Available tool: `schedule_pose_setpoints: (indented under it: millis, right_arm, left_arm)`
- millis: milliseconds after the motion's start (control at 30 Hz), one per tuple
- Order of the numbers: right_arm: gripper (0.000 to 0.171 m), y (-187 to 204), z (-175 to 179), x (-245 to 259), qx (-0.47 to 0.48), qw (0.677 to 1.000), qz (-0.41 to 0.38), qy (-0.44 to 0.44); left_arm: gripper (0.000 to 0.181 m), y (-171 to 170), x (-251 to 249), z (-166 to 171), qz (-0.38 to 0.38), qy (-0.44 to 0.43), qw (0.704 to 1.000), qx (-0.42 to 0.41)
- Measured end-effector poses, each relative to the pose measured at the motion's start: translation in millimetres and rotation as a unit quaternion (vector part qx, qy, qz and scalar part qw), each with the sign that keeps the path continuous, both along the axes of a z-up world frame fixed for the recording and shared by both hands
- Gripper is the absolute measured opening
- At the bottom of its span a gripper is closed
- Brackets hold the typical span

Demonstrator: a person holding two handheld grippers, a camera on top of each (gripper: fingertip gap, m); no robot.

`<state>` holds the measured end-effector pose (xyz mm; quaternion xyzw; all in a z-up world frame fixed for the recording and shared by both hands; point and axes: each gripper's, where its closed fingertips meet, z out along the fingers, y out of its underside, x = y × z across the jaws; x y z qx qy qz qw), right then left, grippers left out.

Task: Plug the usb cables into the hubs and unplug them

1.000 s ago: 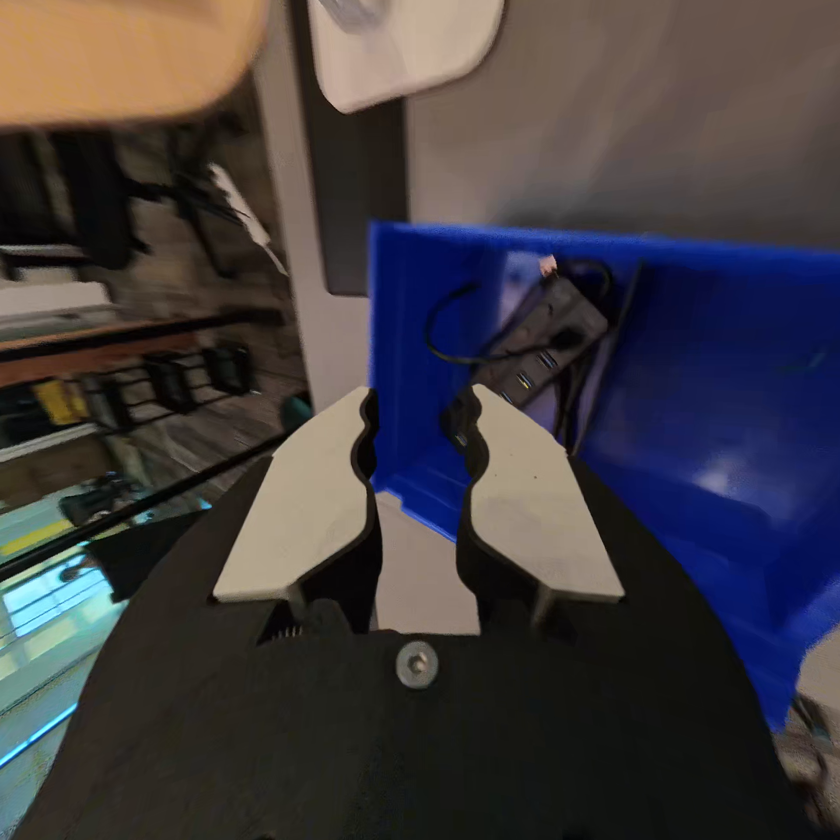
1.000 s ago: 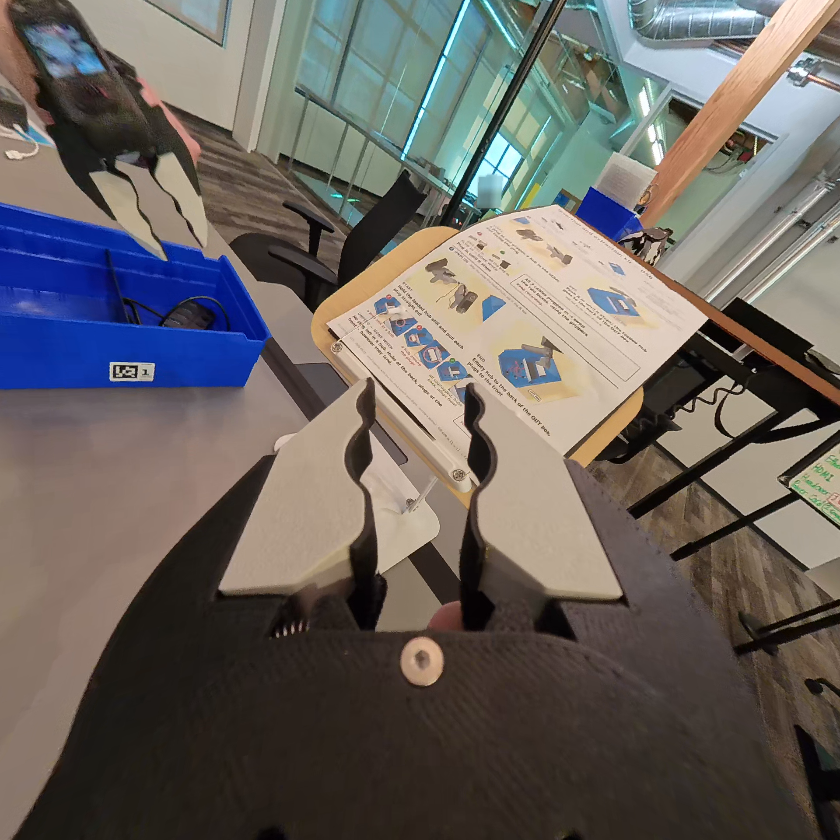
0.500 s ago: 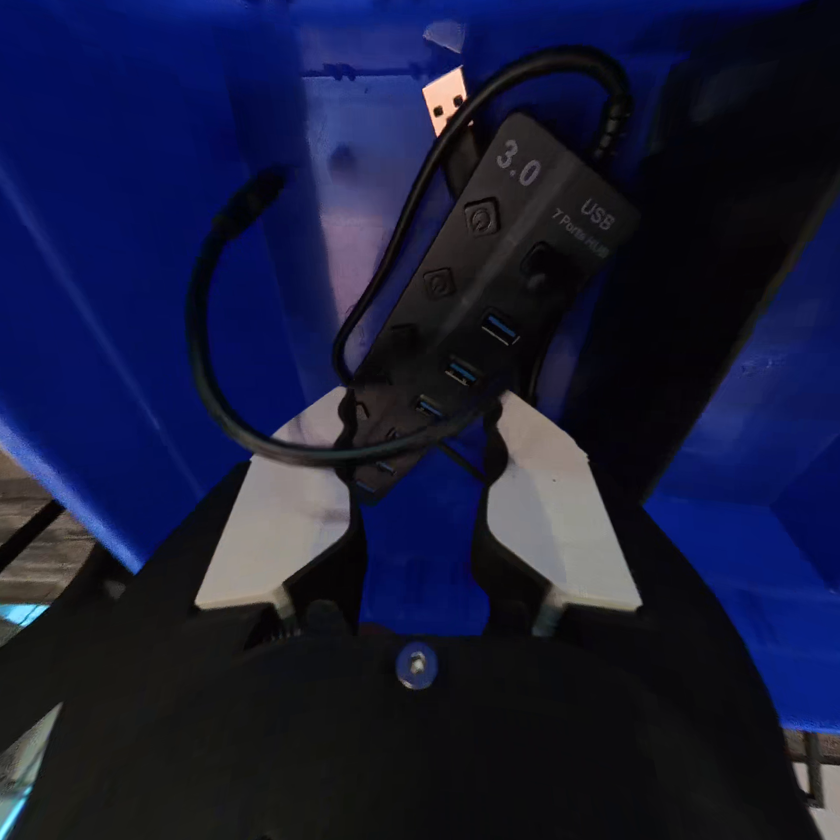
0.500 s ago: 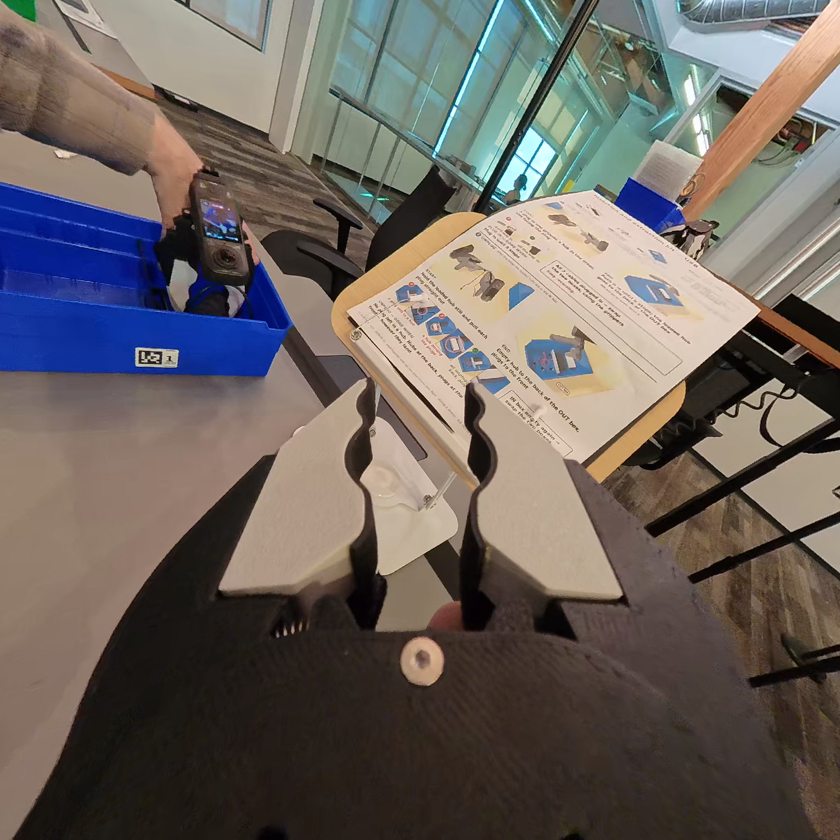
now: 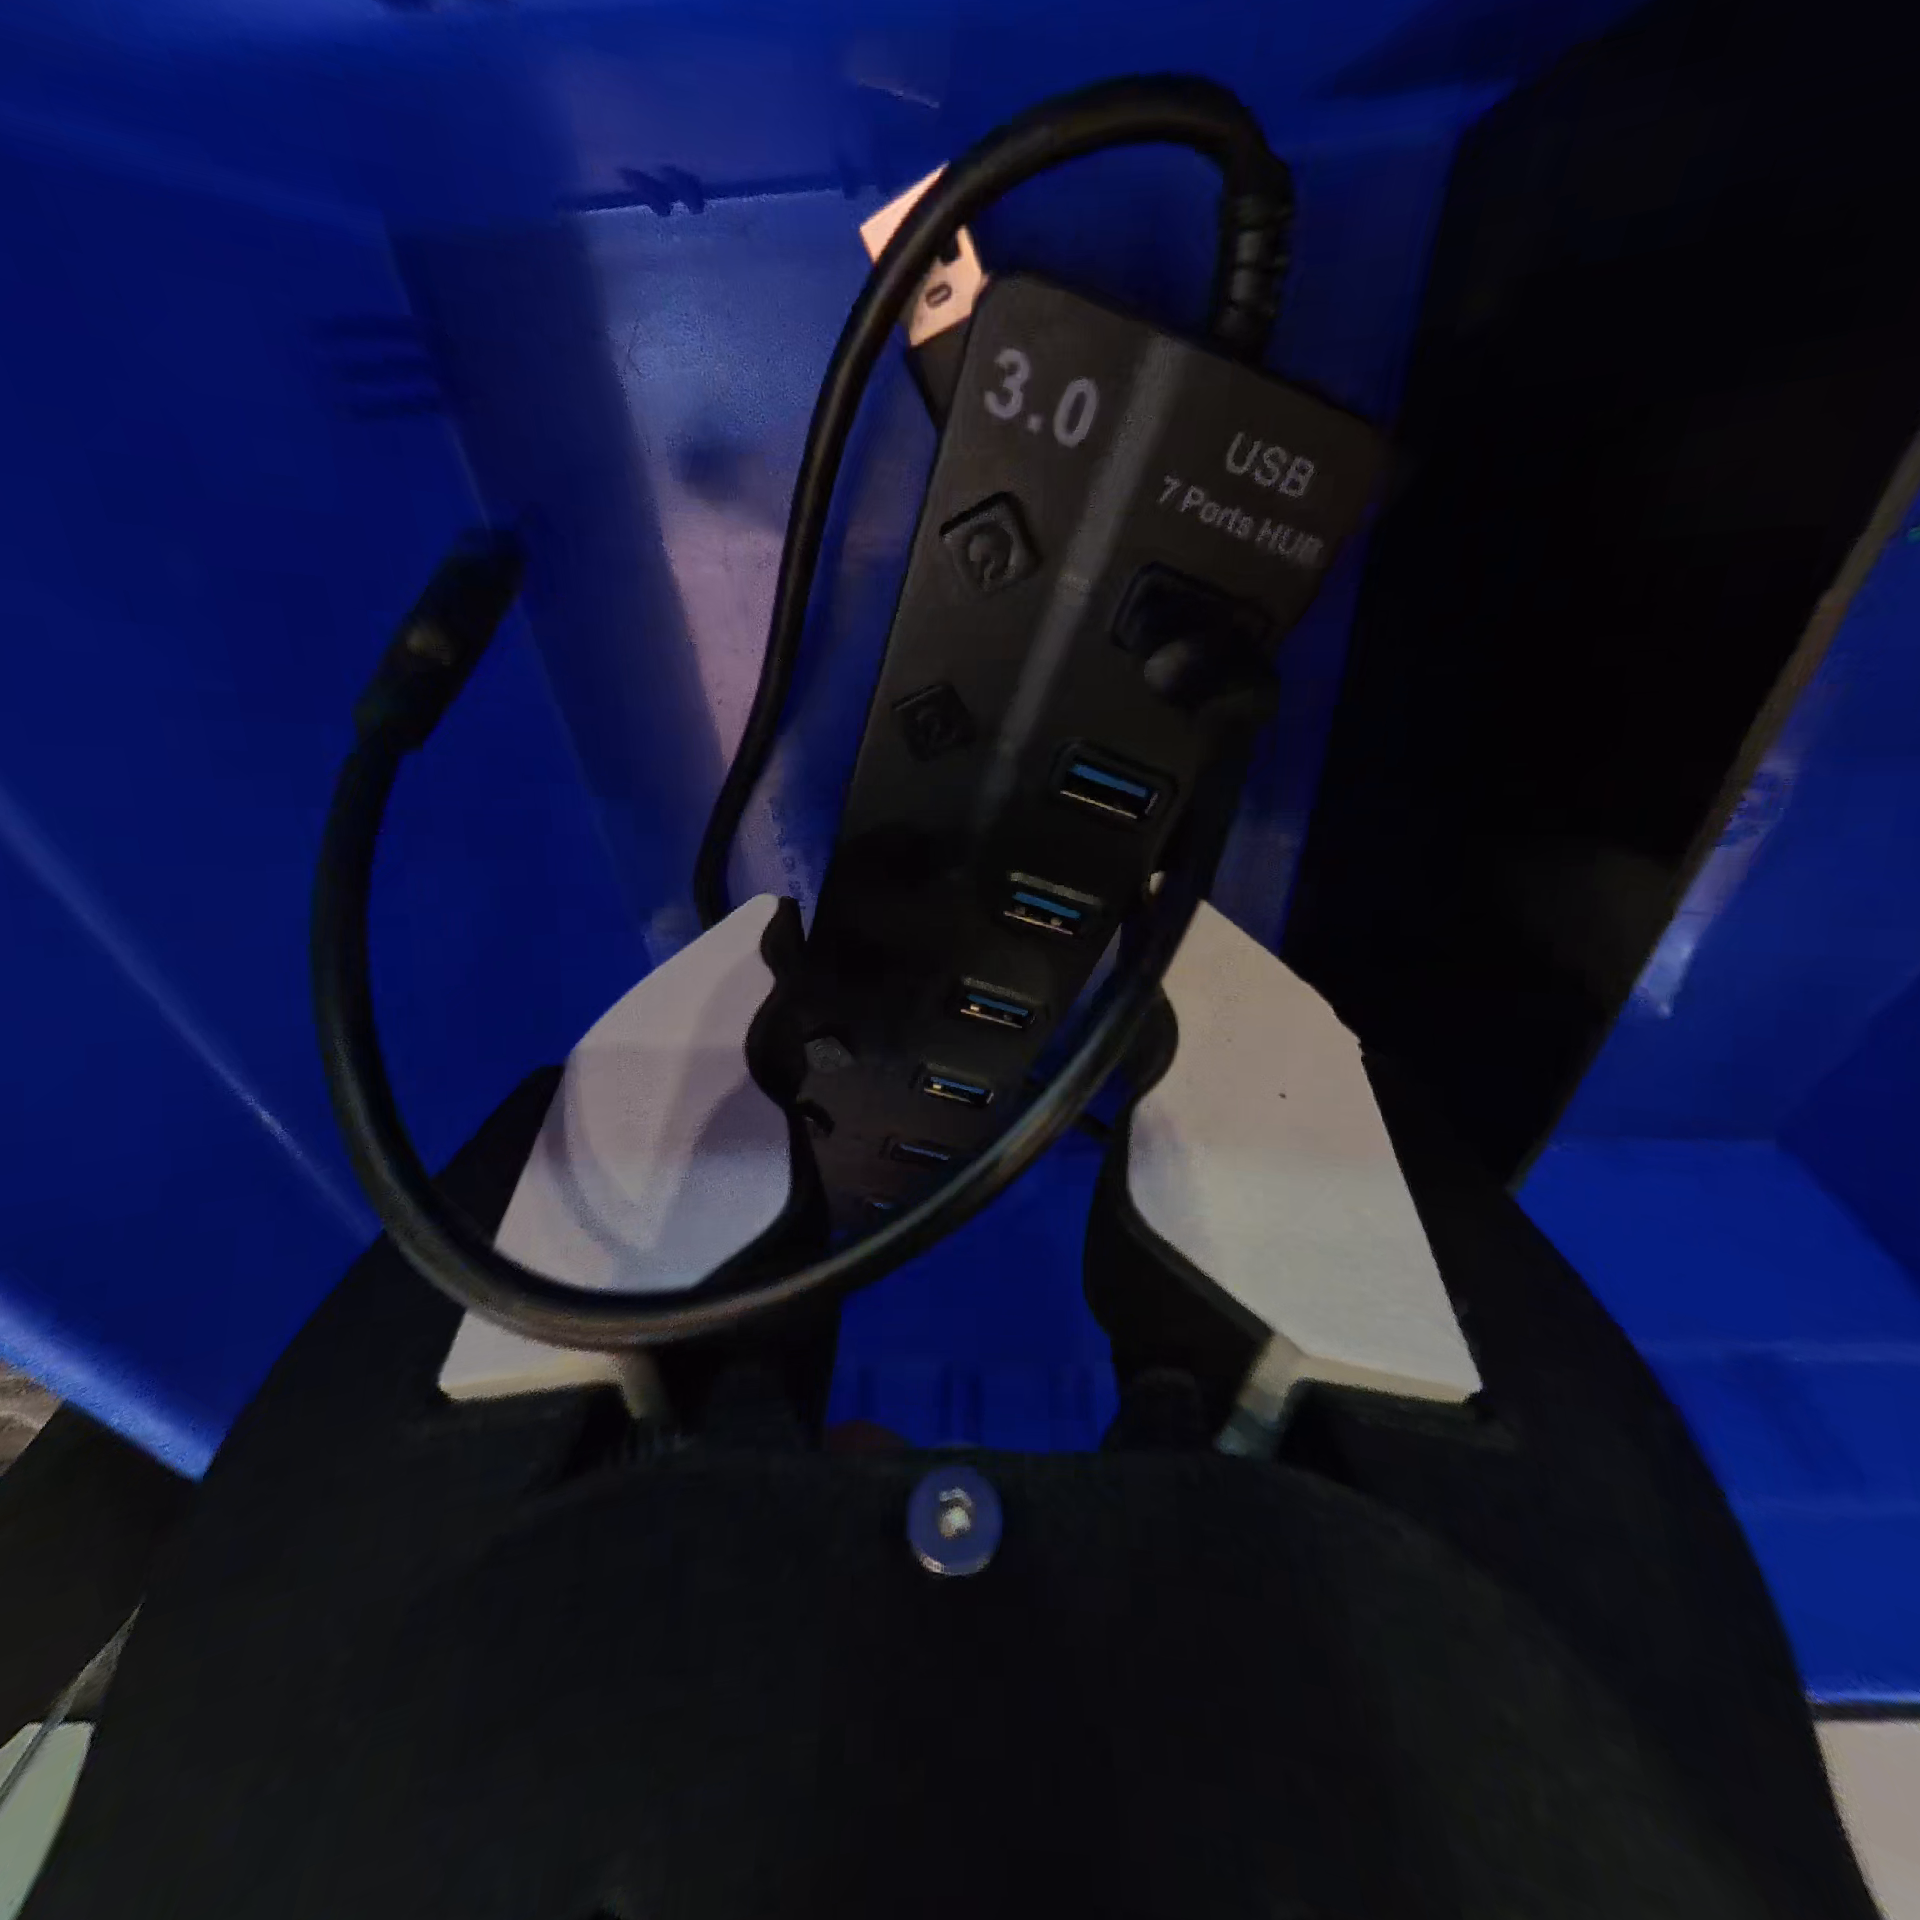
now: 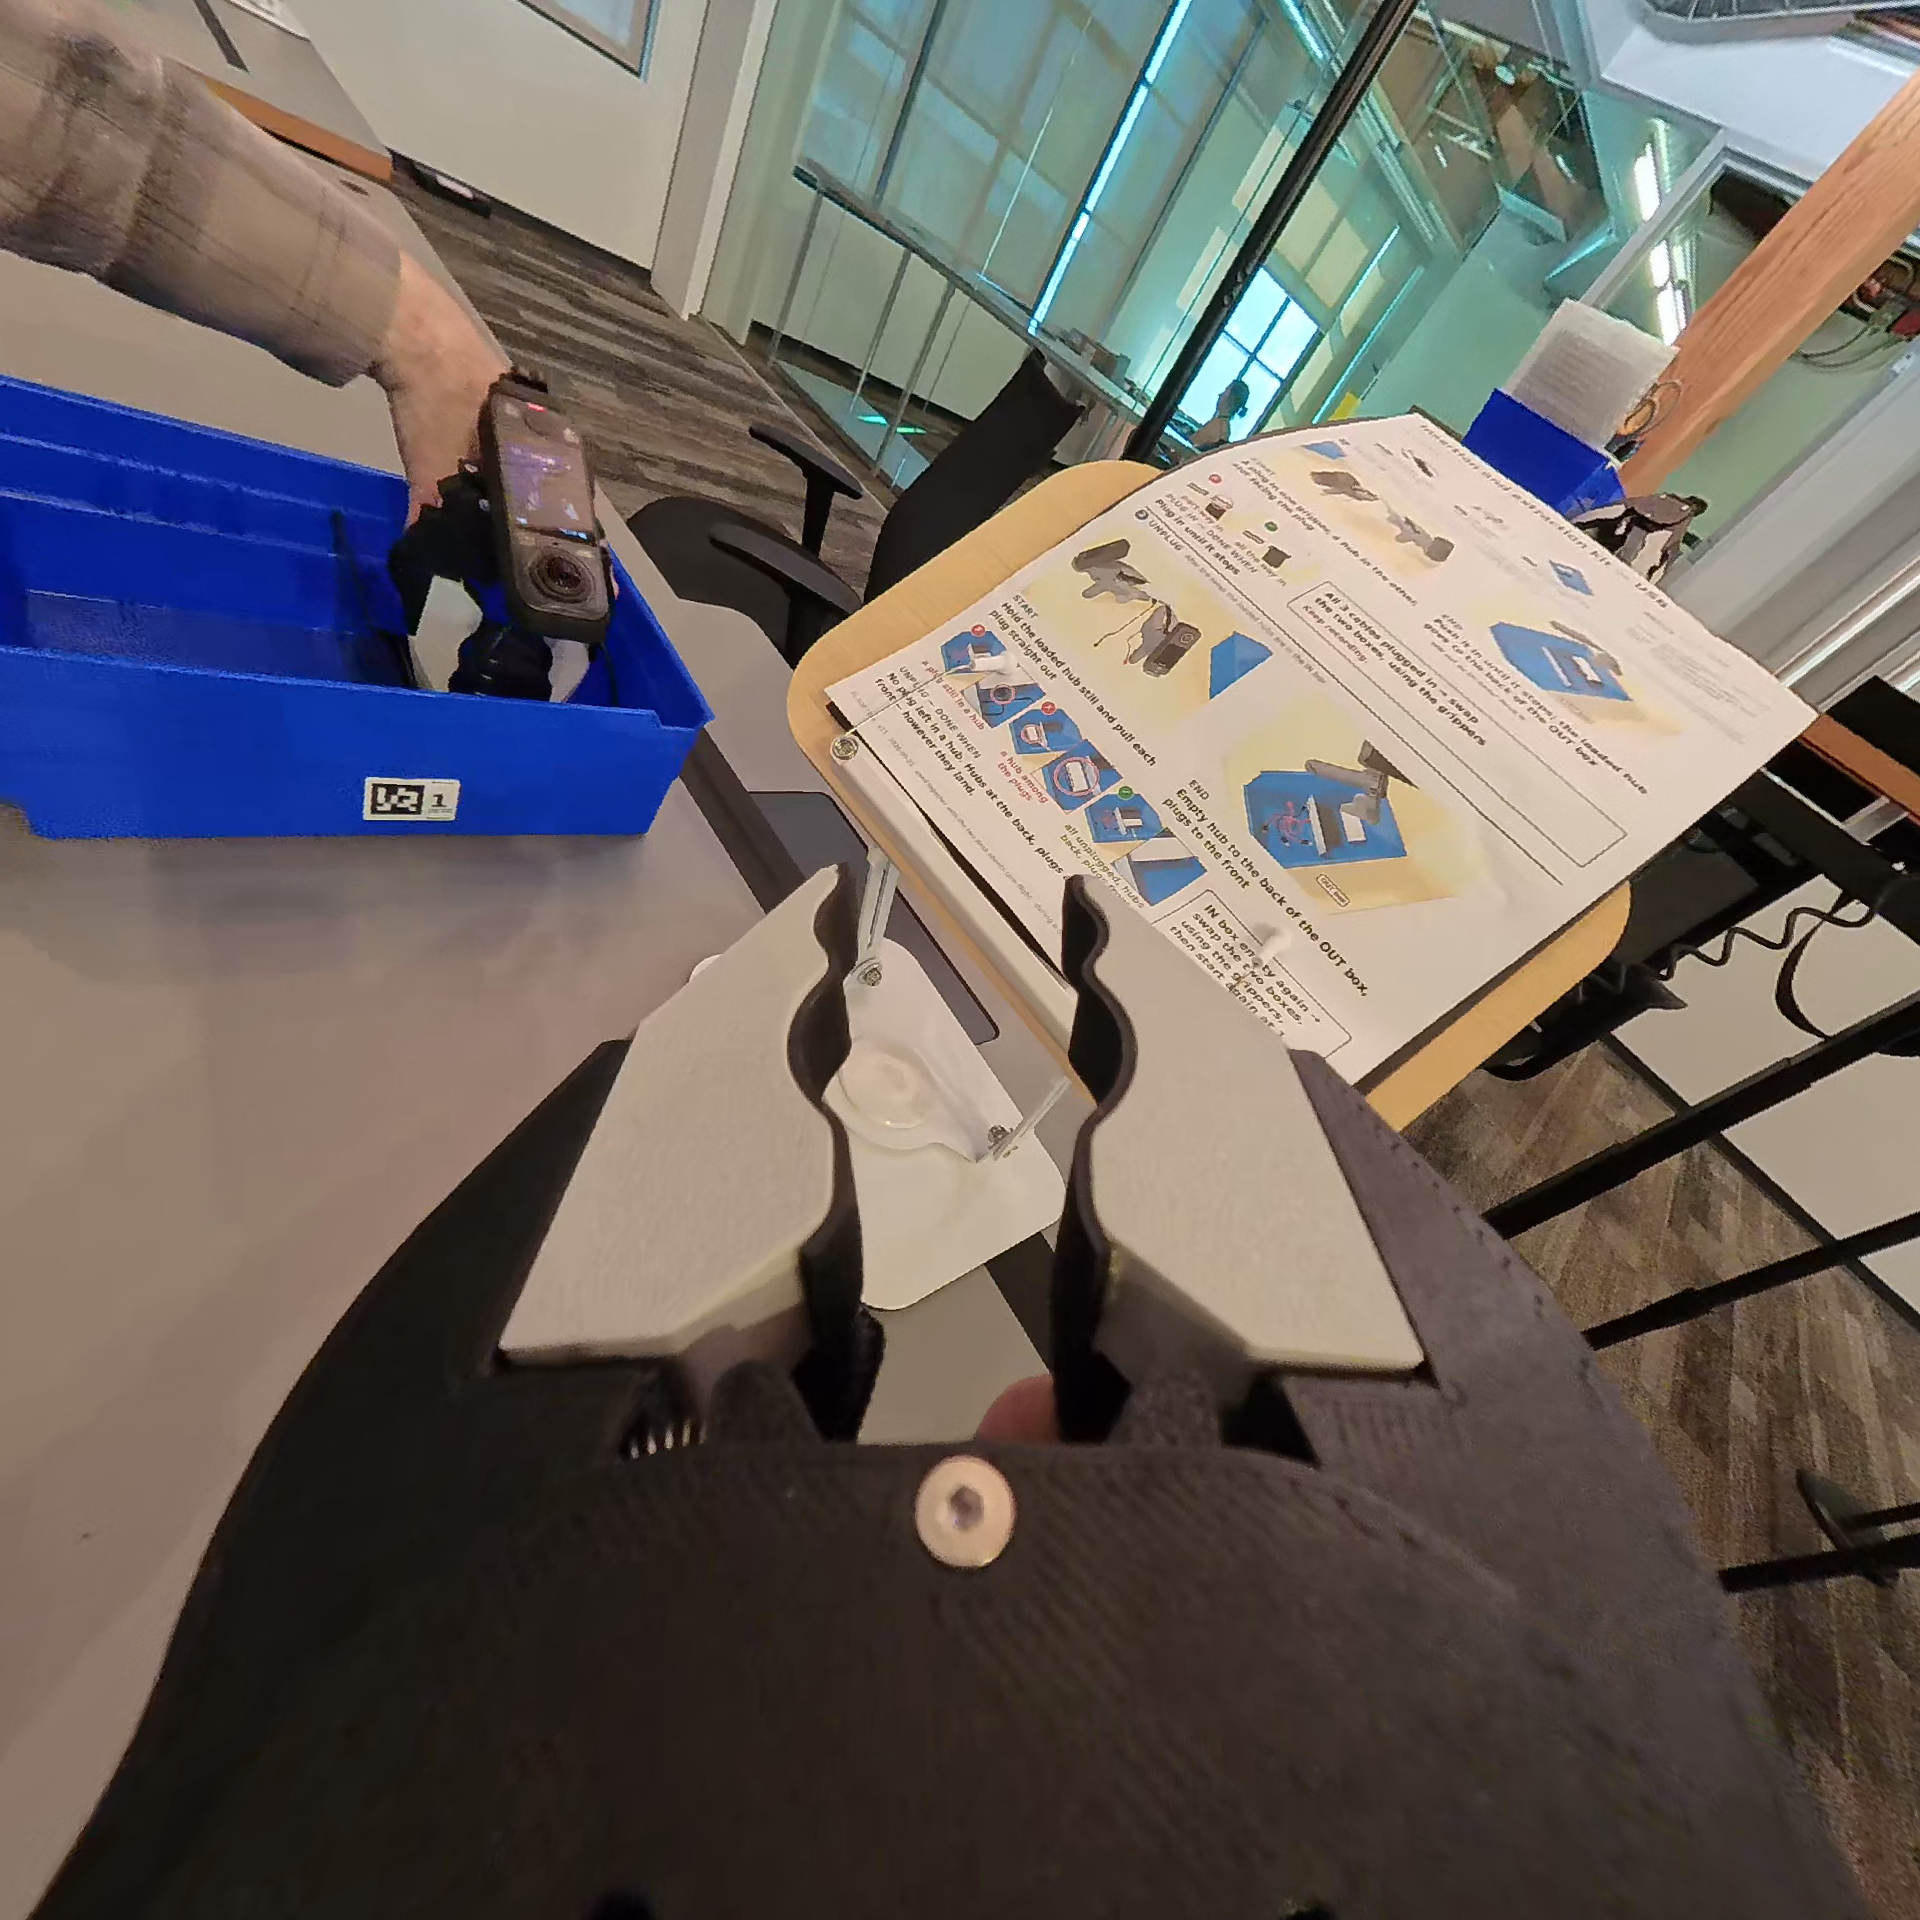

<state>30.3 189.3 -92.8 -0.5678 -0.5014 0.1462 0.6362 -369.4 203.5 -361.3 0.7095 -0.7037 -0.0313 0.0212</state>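
closing the wide-open left gripper (image 5: 961,1029) around the hub (image 5: 1049,748) risks pinching its looped cable (image 5: 353,1018); right gripper (image 6: 951,997) open, empty.

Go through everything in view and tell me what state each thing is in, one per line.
Left gripper: open, fingers astride the hub's near end.
Right gripper: open, empty, above the table.
Hub: in the bin, visible ports empty.
Cable: looped across the hub, lying over the left finger.
USB plug: unplugged, beside the hub's far end.
Bin: on the table.
Instruction sheet: tilted on its stand.
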Motion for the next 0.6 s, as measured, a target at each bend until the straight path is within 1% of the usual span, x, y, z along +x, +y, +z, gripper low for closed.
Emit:
schedule_pose_setpoints:
  millis: [200, 367, 467, 600]
  right_arm:
    - [0.038, -1, 4, 3, 0.003, 1.000, 0.000, 0.006]
    - [0.038, -6, 9, 2, 0.005, 1.000, 0.008, 0.013]
    - [0.038, -12, 7, -9, -0.008, 0.999, 0.030, 0.015]
    - [0.043, -25, -6, -42, -0.038, 0.997, 0.074, -0.004]
  left_arm:
    - [0.057, 7, -2, 19, 0.013, -0.014, 0.999, 0.047]
    - [0.055, 11, 0, 48, 0.038, -0.048, 0.994, 0.091]
    - [0.054, 18, 3, 72, 0.059, -0.088, 0.983, 0.149]
    - [0.054, 17, 8, 103, 0.086, -0.139, 0.961, 0.223]
